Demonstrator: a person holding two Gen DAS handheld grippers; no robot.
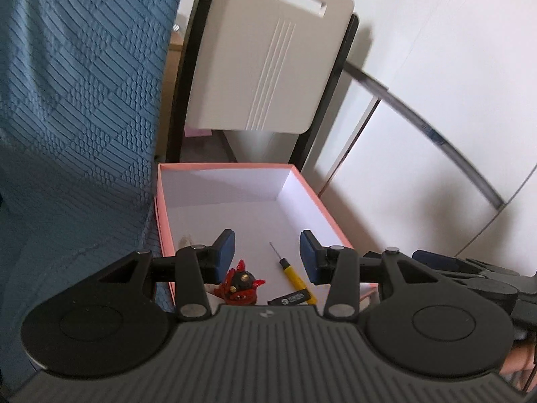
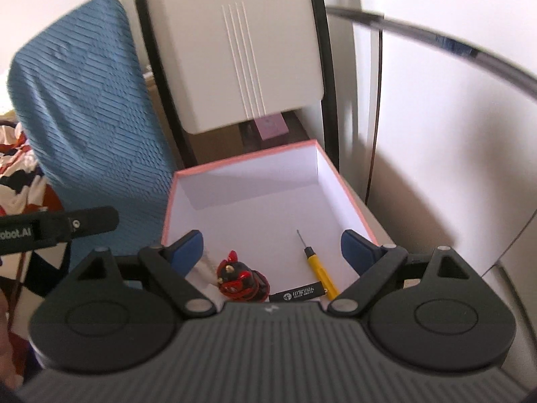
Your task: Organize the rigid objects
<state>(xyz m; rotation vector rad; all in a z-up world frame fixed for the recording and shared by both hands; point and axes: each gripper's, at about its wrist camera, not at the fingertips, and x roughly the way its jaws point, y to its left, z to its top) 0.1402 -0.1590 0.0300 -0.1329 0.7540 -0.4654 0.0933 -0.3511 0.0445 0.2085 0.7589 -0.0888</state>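
A pink box [image 1: 322,198] with a white inside stands open ahead; it also shows in the right wrist view [image 2: 352,191]. In it lie a red and black figurine [image 1: 240,285] [image 2: 240,280], a yellow screwdriver [image 1: 295,277] [image 2: 320,273] and a small black stick with white print [image 1: 290,299] [image 2: 297,294]. My left gripper [image 1: 266,255] is open and empty above the box's near end. My right gripper [image 2: 272,250] is open and empty there too.
A chair with a white back [image 1: 268,53] [image 2: 241,43] stands behind the box. Blue quilted fabric [image 1: 77,117] [image 2: 84,110] hangs at the left. White cabinet panels [image 1: 453,100] fill the right. The other gripper shows at each view's edge [image 1: 470,268] [image 2: 57,225].
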